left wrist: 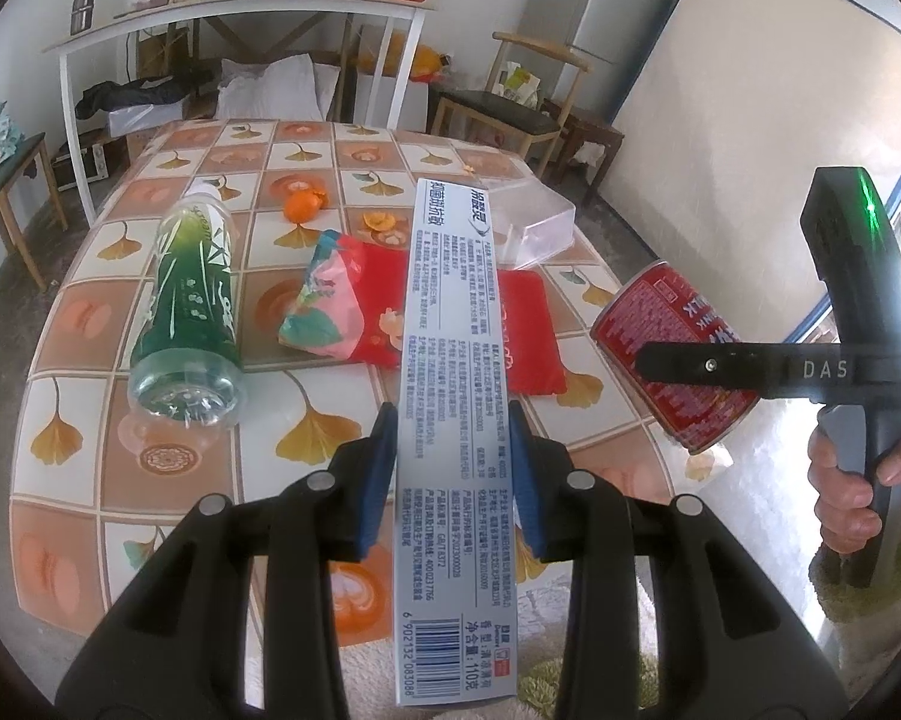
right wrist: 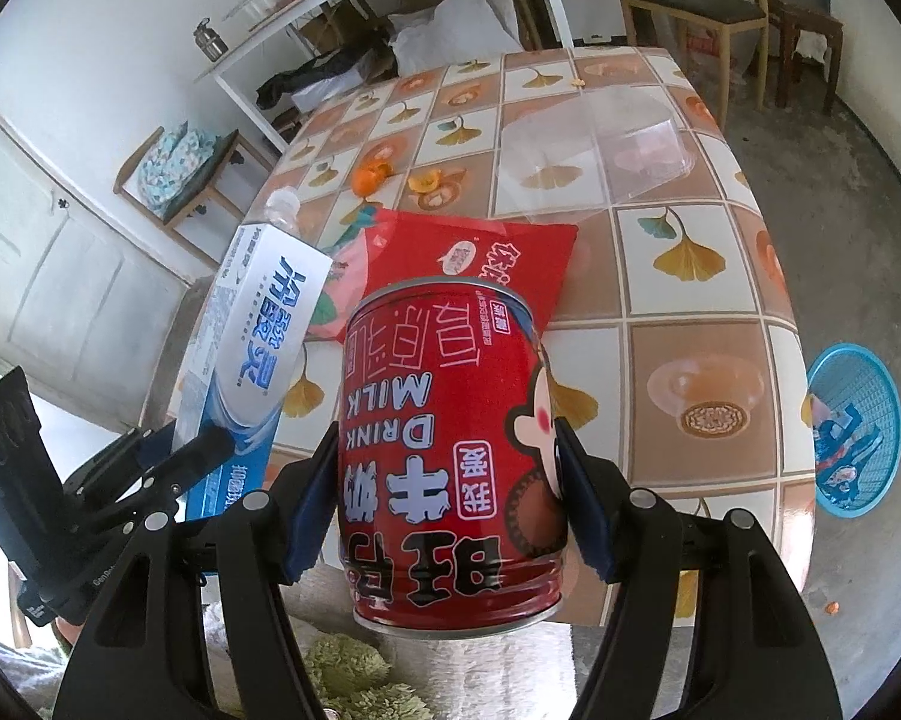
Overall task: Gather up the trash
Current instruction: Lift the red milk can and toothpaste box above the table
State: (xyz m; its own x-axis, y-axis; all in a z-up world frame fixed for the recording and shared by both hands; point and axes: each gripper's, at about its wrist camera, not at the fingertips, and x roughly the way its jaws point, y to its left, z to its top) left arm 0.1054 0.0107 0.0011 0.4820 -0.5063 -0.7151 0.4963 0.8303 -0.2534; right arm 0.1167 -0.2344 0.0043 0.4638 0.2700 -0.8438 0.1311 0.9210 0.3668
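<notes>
Carry step of trash collection, both hands loaded. Left gripper (left wrist: 453, 474) pinching toothpaste box (left wrist: 450, 420) across its narrow faces, blue pads pressed on both sides; box lifted clear of tabletop (left wrist: 72, 480), above its near edge, long axis running away from the camera. Right gripper (right wrist: 447, 498) clamped on red milk can (right wrist: 450, 474), pads against opposite sides of the can wall; can tilted, held off the tabletop's near edge.

Still lying on the tabletop: green plastic bottle (left wrist: 189, 312) on its side toward the left edge, red snack bag (left wrist: 531, 336) and crumpled pink wrapper (left wrist: 324, 300) mid-table, orange peel (left wrist: 305, 204) further back, clear plastic container (left wrist: 528, 222) toward the far right corner.

Blue basket (right wrist: 858, 432) on floor past the tabletop's right edge, already holding some wrappers; judged to be the drop point.

Next move, as judged: swing both loads rightward over the basket, can first since nearer, keep grips firm until above the rim, then release. Long box likely to tip out if dropped flat; better end-first.
</notes>
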